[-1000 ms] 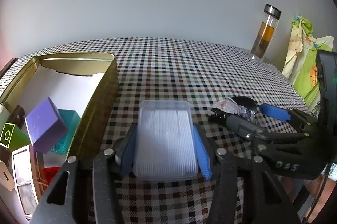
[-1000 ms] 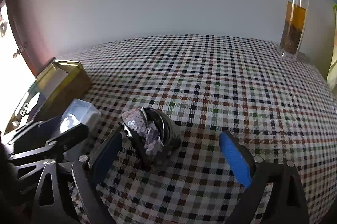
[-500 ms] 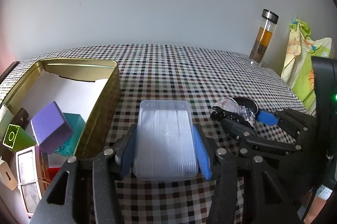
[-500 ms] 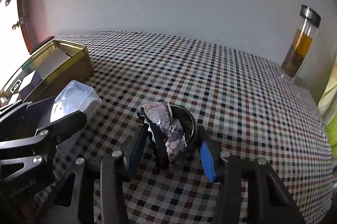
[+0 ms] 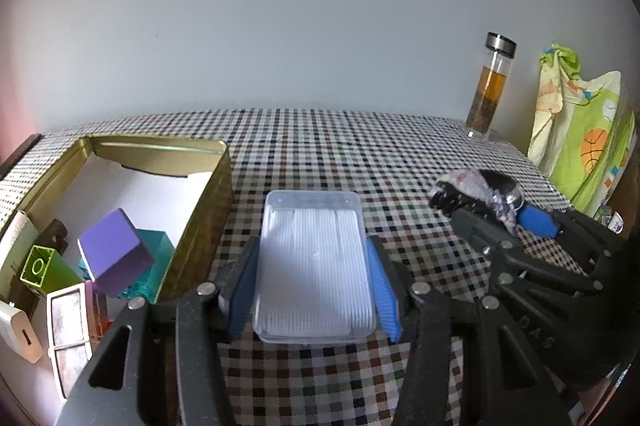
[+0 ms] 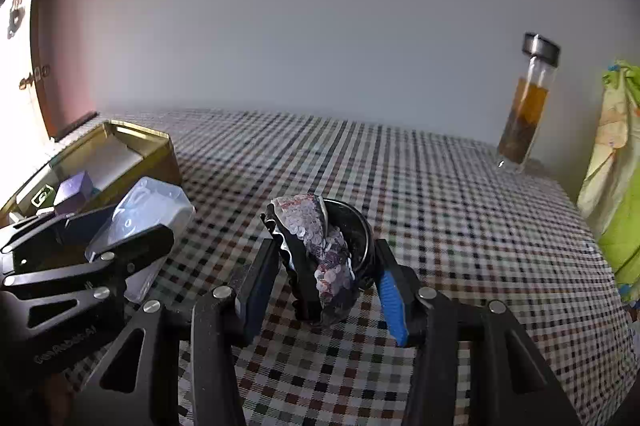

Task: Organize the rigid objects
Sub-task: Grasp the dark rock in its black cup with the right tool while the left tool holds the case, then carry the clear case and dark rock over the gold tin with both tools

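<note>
My left gripper (image 5: pixel 313 246) is shut on a clear plastic box (image 5: pixel 312 218) of white sticks, its blue pads pressing both long sides, held just above the checked tablecloth (image 5: pixel 320 146). To its right, my right gripper (image 6: pixel 326 254) is shut on a round black case with a sequined flap (image 6: pixel 320 238), raised slightly off the cloth. The left wrist view shows that case (image 5: pixel 476 186) at the tip of the right gripper (image 5: pixel 492 210). The right wrist view shows the box (image 6: pixel 152 202) in the left gripper (image 6: pixel 120 226). An open gold tin (image 5: pixel 216 186) stands at the left.
The tin holds a purple block (image 5: pixel 112 254), a teal block (image 5: pixel 160 246), a green block (image 5: pixel 40 266) and other small items. A glass bottle of amber liquid (image 6: pixel 528 106) stands at the back right. A green patterned cloth (image 5: pixel 580 138) hangs beyond the right edge.
The right gripper's jaws closed from wide apart onto the sequined case and lifted it slightly. The left gripper kept hold of the plastic box and barely moved.
</note>
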`<act>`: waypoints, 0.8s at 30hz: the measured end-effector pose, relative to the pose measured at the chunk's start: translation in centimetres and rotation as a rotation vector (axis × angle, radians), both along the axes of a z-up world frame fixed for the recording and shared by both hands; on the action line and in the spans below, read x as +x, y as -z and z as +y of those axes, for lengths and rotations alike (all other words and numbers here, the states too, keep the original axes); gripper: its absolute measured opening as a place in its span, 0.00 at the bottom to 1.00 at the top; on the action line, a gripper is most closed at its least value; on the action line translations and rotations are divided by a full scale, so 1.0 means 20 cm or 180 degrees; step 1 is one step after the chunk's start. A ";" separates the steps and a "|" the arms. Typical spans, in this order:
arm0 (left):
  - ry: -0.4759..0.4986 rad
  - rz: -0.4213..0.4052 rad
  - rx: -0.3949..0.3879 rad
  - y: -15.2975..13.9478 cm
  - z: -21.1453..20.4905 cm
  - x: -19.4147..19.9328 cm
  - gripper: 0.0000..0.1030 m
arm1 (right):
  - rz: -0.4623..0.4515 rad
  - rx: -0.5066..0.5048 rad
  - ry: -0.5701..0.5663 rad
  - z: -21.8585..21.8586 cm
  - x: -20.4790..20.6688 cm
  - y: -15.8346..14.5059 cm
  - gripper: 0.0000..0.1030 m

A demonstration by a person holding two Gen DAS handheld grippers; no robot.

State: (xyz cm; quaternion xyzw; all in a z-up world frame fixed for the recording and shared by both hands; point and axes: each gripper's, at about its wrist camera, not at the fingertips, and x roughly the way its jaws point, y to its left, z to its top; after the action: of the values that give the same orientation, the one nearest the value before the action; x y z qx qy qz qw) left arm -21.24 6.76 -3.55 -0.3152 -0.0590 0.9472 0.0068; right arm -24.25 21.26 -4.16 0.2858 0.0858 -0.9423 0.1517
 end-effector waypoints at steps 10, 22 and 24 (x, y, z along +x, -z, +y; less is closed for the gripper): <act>0.0069 0.0308 -0.0102 -0.05 0.00 0.12 0.50 | 0.0406 -0.0324 0.0124 0.07 0.16 -0.07 0.49; 0.0056 0.0473 -0.0105 -0.09 -0.01 0.19 0.50 | 0.0598 -0.0456 0.0178 0.08 0.29 -0.09 0.49; 0.0048 0.0499 -0.0094 -0.09 -0.02 0.21 0.50 | 0.0681 -0.0485 0.0200 0.09 0.32 -0.10 0.49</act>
State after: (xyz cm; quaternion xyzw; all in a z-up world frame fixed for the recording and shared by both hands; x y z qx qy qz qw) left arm -17.06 6.30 -1.72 -0.2406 -0.0420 0.9696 0.0139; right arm -17.87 23.06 -2.22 0.1738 0.0208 -0.9755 0.1334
